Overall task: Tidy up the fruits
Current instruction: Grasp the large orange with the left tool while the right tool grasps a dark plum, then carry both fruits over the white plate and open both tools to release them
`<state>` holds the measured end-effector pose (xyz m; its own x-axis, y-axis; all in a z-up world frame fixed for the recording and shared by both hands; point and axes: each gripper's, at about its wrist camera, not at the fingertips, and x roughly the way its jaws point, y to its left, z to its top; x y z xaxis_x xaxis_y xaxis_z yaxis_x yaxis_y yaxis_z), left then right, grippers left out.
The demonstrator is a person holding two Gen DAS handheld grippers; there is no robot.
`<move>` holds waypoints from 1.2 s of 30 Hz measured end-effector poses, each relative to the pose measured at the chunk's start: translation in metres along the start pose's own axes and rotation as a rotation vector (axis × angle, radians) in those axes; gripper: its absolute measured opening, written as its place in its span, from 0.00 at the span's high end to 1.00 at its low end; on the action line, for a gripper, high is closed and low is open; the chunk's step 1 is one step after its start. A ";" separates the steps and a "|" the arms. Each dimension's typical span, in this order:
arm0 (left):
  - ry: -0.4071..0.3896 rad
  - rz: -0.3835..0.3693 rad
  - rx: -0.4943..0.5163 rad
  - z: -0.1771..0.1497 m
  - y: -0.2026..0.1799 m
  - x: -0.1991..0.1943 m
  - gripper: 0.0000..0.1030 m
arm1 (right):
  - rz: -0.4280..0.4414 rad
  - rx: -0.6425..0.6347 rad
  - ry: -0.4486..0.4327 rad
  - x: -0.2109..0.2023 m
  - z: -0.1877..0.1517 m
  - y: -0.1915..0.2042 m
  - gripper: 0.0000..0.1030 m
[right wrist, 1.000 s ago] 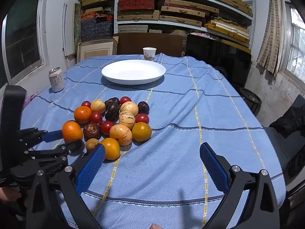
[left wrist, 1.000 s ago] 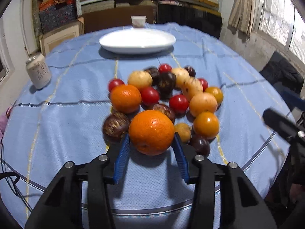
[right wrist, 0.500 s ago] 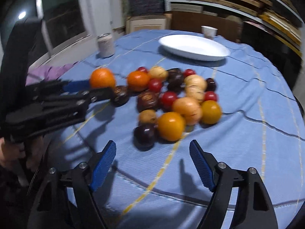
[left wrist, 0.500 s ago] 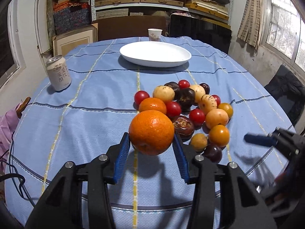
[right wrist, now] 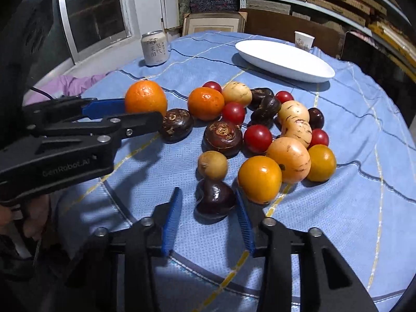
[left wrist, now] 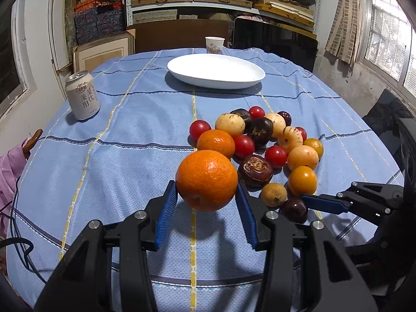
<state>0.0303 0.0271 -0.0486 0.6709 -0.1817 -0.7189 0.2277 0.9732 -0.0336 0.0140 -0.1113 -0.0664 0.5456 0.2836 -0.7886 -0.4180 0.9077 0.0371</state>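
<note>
The left gripper (left wrist: 206, 202) clamps the firm, rounded orange (left wrist: 206, 180) at its widest girth (slippery-skinned, probably), short of the white plate (left wrist: 215, 71).

The left gripper (left wrist: 207, 202) is clamping a large orange (left wrist: 207, 180) between its blue pads, lifting it clear of the blue tablecloth (left wrist: 117, 171). Beyond the orange, the fruit pile (left wrist: 262, 145) is lying; farther beyond, a white plate (left wrist: 215, 71) is sitting. A drink can (left wrist: 82, 95) is standing far left of the orange. The right gripper (left wrist: 322, 204) is reaching in right of the orange, near a dark fruit (left wrist: 293, 210).
</note>
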 end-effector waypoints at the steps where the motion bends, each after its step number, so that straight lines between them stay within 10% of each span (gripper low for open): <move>1: 0.000 0.001 0.000 0.000 0.000 0.000 0.56 | -0.004 0.002 -0.002 0.000 -0.002 -0.002 0.70; 15: -0.039 -0.004 0.010 0.011 -0.002 -0.010 0.56 | -0.004 0.023 -0.157 -0.044 0.008 -0.023 0.71; 24: -0.085 -0.033 0.015 0.083 0.003 0.000 0.56 | -0.139 -0.003 -0.298 -0.061 0.074 -0.073 0.71; 36: 0.009 -0.037 -0.033 0.201 0.019 0.127 0.56 | -0.179 0.069 -0.239 0.048 0.188 -0.164 0.71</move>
<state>0.2615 -0.0056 -0.0013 0.6563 -0.2163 -0.7228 0.2286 0.9700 -0.0827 0.2451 -0.1884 0.0048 0.7647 0.1749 -0.6202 -0.2543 0.9663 -0.0411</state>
